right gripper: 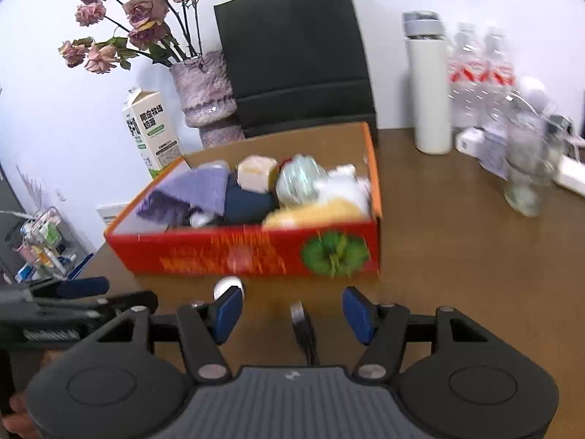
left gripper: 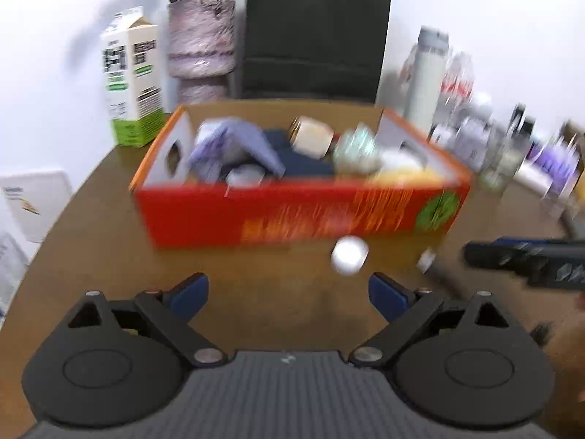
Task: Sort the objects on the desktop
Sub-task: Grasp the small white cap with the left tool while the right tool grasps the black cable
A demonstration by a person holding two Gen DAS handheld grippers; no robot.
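Observation:
A red cardboard box (left gripper: 292,216) sits mid-table, filled with several items: a purple cloth (left gripper: 234,146), a cream jar (left gripper: 312,135) and a pale green bundle (left gripper: 356,150). The box also shows in the right wrist view (right gripper: 256,252). A small white round object (left gripper: 349,254) lies on the table in front of it, partly hidden behind a fingertip in the right wrist view (right gripper: 226,287). A dark slim object (right gripper: 303,325) lies between the right gripper's fingers. My left gripper (left gripper: 289,292) is open and empty. My right gripper (right gripper: 290,314) is open around the dark object.
A milk carton (left gripper: 133,77), a vase of dried roses (left gripper: 201,44) and a black paper bag (left gripper: 314,33) stand behind the box. A white flask (right gripper: 427,87), water bottles (right gripper: 482,77) and small items crowd the right side. The other gripper (left gripper: 526,259) reaches in from the right.

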